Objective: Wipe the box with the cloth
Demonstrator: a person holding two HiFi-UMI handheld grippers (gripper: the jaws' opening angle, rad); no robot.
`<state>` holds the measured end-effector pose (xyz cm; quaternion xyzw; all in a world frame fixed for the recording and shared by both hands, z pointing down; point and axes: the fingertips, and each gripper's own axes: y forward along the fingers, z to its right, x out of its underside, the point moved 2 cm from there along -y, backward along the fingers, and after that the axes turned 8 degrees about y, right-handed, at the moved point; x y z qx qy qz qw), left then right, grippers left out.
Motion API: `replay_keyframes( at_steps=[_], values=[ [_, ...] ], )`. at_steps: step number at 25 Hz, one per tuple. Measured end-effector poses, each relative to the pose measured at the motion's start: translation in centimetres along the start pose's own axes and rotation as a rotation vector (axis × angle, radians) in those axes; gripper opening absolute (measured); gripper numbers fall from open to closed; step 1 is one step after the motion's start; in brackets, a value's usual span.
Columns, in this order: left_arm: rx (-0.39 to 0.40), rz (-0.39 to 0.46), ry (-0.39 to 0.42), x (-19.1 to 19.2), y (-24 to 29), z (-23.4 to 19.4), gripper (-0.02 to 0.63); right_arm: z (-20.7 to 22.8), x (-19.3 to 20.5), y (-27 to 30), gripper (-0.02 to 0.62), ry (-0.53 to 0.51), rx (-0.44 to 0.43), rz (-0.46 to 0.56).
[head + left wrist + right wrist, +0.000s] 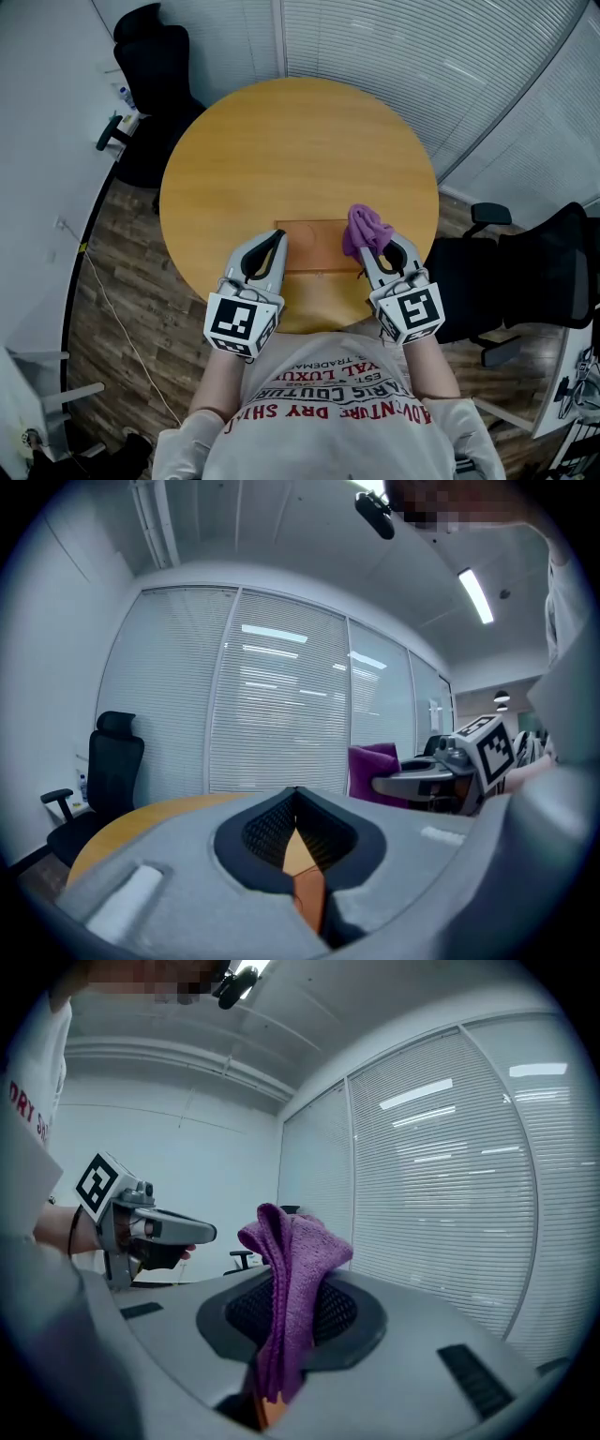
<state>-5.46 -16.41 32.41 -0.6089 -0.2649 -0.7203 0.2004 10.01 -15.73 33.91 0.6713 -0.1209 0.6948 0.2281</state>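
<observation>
Head view: the box (314, 246) lies flat on the round surface (281, 141), close to its near edge and between your two grippers. The right gripper (378, 246) carries the purple cloth (367, 228) over the box's right end. The left gripper (278, 237) sits at the box's left end. My advice is to steady the box from the left, then press the cloth down flat before stroking.

Left gripper view: the jaws are pressed together on nothing. Brown box shows through the gap beneath them, which the head view cannot tell you.

Right gripper view: the jaws pinch the cloth, which juts past their tips in a folded bunch. Only here is the fold clear.
</observation>
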Motion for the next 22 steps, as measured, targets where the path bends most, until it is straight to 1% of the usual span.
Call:
replay_keyframes(
  at_steps=[3,9,14,22],
  values=[
    [-0.001,-0.003,-0.004,0.3,0.1,-0.1,0.009,-0.3,0.5,0.2,0.071,-0.01,0.001,-0.012],
    [0.006,-0.005,0.005,0.0,0.4,-0.3,0.009,-0.7,0.3,0.5,0.071,-0.013,-0.008,-0.015],
    [0.013,-0.005,0.011,0.0,0.5,0.2,0.009,-0.8,0.4,0.2,0.071,-0.014,-0.024,-0.01],
    [0.019,-0.004,0.029,-0.2,0.0,0.5,0.009,-1.2,-0.1,-0.2,0.071,-0.007,-0.022,0.006]
  ],
)
